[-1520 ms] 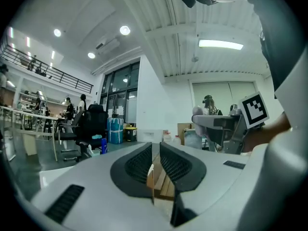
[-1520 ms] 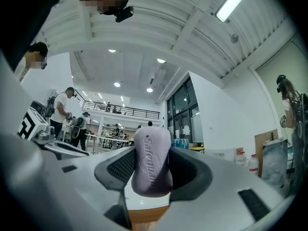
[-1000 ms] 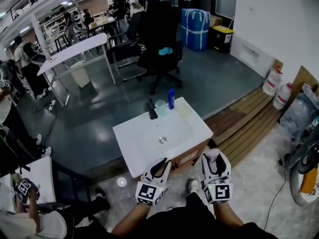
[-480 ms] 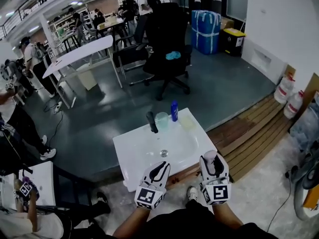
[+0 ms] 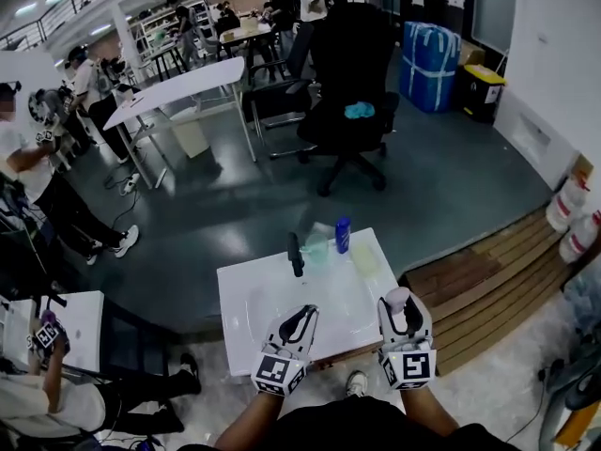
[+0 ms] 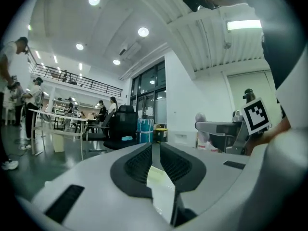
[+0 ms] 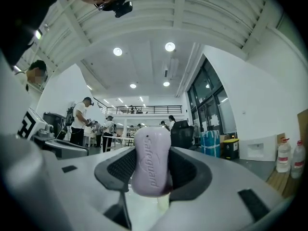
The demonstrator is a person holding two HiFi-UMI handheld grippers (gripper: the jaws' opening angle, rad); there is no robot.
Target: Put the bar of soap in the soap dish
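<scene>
Bar of soap (image 7: 151, 160): pale lilac, "Safeguard" embossed along its face, standing on end and clamped between the dark ribbed pads (image 7: 186, 166) of the right gripper (image 7: 153, 170); the upper end sticks out past the fingertips. Head view: right gripper (image 5: 402, 310) held above the front right edge of the white washbasin top (image 5: 242, 299), soap (image 5: 396, 298) clear of the surface. Soap dish (image 5: 364, 256), pale greenish, sits on the basin top at about 11 o'clock from the right gripper, apart from it; too small to make out detail. Blue bottle (image 5: 343, 235) stands just beside the dish at its 11 o'clock; translucent cup (image 5: 316, 247) at the bottle's 9 o'clock; black tap (image 5: 296, 254) at the cup's 9 o'clock. Left gripper (image 5: 299, 322) hangs over the front edge of the basin, at 9 o'clock from the right one. Left gripper view: its fingers (image 6: 137, 163) are drawn in to a thin slit, nothing between them. Black office chair (image 5: 352, 83) well beyond the basin at 12 o'clock, blue cloth (image 5: 359, 111) on its seat.
</scene>
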